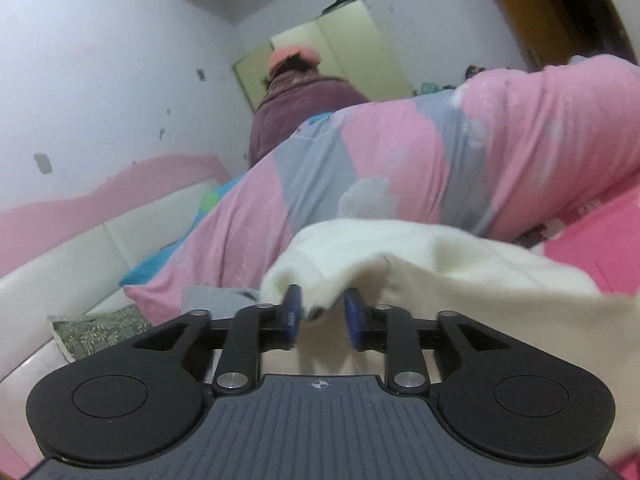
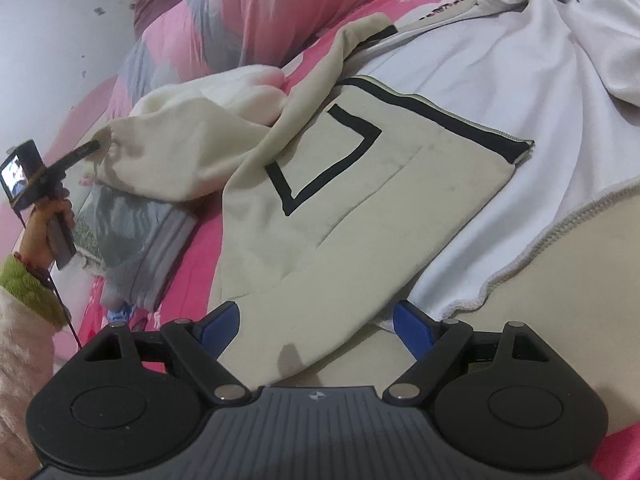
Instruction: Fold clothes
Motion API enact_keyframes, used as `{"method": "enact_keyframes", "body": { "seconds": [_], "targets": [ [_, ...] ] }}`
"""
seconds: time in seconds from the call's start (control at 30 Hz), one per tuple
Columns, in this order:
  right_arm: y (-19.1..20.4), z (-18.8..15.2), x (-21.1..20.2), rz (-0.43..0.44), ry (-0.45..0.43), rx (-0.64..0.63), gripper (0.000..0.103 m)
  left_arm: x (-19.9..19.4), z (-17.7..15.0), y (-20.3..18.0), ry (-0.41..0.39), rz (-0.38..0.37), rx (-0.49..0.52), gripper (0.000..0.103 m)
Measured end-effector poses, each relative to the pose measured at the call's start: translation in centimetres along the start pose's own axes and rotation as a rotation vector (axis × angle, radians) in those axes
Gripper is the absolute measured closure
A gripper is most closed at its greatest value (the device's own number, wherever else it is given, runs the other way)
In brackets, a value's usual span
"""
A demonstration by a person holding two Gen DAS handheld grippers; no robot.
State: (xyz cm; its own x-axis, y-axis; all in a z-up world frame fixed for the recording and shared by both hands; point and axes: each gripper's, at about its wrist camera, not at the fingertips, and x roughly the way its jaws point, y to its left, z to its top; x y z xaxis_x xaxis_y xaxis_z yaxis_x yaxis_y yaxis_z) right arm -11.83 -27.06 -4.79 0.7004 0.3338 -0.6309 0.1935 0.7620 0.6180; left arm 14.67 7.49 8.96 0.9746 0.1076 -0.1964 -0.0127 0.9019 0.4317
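The cream jacket (image 2: 344, 200) is spread out on the bed over a pink sheet (image 2: 208, 236), black square outline and black zip strip facing up, white lining (image 2: 500, 92) flipped open on the right. A big pink and grey quilt (image 1: 400, 152) is bunched up behind it, with a folded grey garment (image 2: 140, 236) just beside the jacket's left edge. The right gripper (image 2: 316, 320) sits over the near hem, jaws spread wide with the hem lying between the blue pads, not pinched. The left gripper (image 1: 320, 312) is up by the sleeve end (image 2: 120, 148); jaws partly apart, a bit of cream fabric (image 1: 320, 304) sitting between the pads, can't tell if they actually press on it. A hand (image 2: 48, 220) in a green cuff holds that gripper's handle
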Motion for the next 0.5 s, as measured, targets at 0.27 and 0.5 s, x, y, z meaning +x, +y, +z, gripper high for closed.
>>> {"method": "enact_keyframes", "body": {
  "seconds": [0.27,0.5],
  "targets": [
    [-1.6,1.2,-5.4,-0.009,-0.134,0.004,0.016,-8.9,1.5,4.2,-0.154,0.061,-0.120,0.038],
    [-6.3,2.5,-8.0,-0.106,-0.220,0.148,0.024,-19.1,-2.1,0.6,-0.181,-0.250,-0.011,0.034]
  ]
}}
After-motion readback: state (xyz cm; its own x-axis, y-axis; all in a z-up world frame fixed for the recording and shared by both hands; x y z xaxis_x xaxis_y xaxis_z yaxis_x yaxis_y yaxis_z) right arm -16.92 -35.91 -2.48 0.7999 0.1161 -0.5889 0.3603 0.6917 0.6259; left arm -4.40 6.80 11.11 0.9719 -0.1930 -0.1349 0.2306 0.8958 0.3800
